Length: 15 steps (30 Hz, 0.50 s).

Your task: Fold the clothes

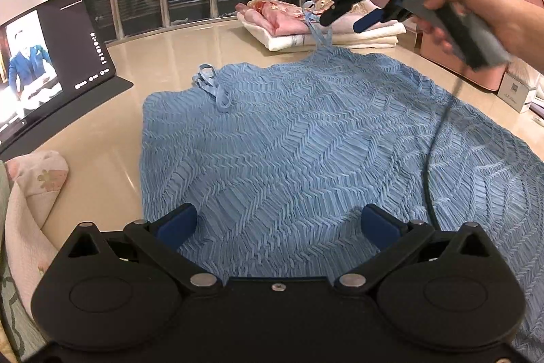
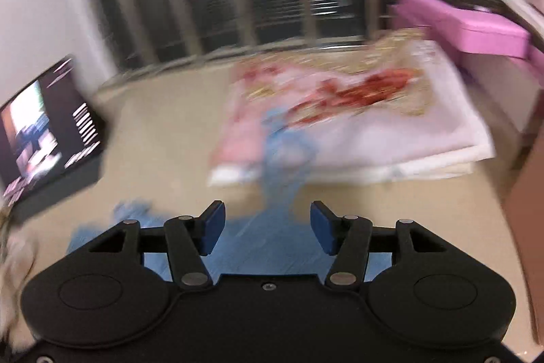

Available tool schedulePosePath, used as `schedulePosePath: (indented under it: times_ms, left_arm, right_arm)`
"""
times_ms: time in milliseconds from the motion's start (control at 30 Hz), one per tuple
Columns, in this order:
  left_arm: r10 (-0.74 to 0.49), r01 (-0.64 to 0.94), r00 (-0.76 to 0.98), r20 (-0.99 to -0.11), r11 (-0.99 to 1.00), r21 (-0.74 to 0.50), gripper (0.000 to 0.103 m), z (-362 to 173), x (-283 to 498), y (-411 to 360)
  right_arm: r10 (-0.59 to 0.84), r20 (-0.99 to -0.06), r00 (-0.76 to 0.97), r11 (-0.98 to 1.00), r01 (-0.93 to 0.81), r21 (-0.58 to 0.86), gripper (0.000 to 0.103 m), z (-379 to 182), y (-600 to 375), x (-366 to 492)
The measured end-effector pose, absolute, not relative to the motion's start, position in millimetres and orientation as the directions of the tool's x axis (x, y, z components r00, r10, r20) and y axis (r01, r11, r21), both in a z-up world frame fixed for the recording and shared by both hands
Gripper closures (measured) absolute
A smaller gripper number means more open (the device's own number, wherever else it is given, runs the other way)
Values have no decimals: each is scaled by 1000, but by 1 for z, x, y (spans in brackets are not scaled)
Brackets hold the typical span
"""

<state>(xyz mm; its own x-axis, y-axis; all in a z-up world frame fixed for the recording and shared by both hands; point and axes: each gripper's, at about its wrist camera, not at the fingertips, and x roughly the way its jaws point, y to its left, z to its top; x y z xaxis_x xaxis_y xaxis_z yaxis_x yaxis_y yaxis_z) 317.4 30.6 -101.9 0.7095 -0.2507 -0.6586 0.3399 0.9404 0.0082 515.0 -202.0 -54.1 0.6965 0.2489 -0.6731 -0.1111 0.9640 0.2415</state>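
Observation:
A light blue pleated strappy top [image 1: 306, 142] lies spread flat on the beige table [image 1: 102, 159]. My left gripper [image 1: 278, 223] is open and empty, low over the near hem. My right gripper [image 1: 335, 14] is held by a hand above the far right corner of the top, and the right shoulder strap [image 1: 318, 29] rises up to its fingertips. In the blurred right wrist view, my right gripper [image 2: 268, 225] has its jaws apart and the blue strap [image 2: 285, 155] hangs in front of them. The left strap [image 1: 212, 84] lies bunched on the top.
A stack of folded clothes [image 1: 306, 29] sits at the table's far side; it also shows in the right wrist view [image 2: 357, 125]. A tablet [image 1: 47, 63] stands at the left. A pale floral cloth [image 1: 30, 210] lies at the near left. Pink boxes [image 2: 469, 26] stand at the right.

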Motion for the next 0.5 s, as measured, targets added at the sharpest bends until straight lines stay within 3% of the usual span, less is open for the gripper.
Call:
schedulePosePath:
  times_ms: [267,300,333,367,500]
  left_arm:
    - [-253,342,711,-657,939,8,0,-102,316,31]
    - [-254,343,711,-656,939,8,0,-102,315,31]
    - [-254,343,711,-656,939,8,0,-102,315,31]
    - [-254,343,711,-656,939,8,0,-102,315,31]
    - [-254,343,711,-655,939,8,0,-102,316,31]
  right_arm:
    - [121,-645,755,987,-20,161,49,-58,-179,568]
    - [106,-642,759,988,-8,153,65,-59,-179,572]
    - [96,-638,764,989,2,151,94,-60,-181,574]
    - [105,-628,771,985,5,171,102,-60,-188,572]
    - [200,-585,786,958,-31,286,103,-58,-208,545]
